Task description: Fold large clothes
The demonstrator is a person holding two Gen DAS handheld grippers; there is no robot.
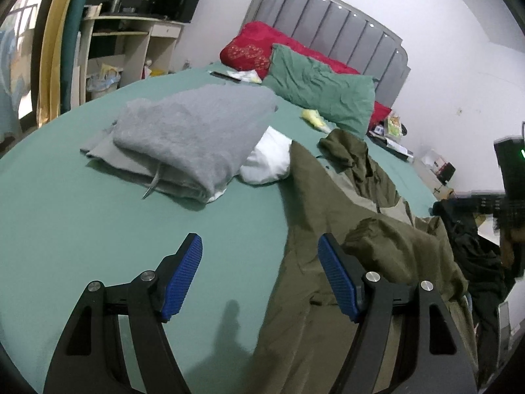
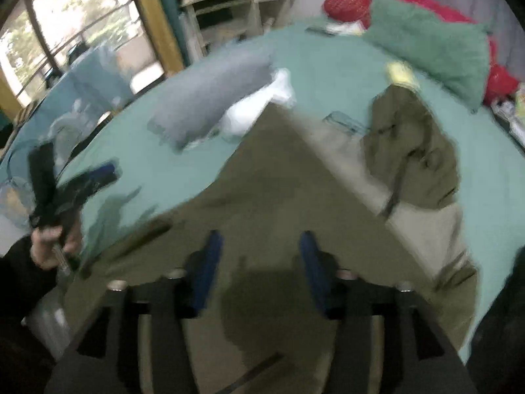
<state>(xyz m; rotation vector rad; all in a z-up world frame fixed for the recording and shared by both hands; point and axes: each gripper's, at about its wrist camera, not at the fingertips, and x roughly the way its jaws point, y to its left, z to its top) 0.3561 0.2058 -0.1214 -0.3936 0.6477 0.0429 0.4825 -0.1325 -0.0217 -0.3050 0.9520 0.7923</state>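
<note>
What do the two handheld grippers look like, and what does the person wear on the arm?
The left gripper and the right gripper each have two black angular fingers with silver pivot bolts and ribbed blue pads. The left hand comes out of a black sleeve.

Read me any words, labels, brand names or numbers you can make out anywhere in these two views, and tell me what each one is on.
No text can be read in either view.
Packets and boxes beside the bed: printing too small to read.
Red pillow: gold pattern, not lettering.
Green glow on the dark device at the right edge: cut off, unreadable.
The right wrist view is too blurred for any text.
</note>
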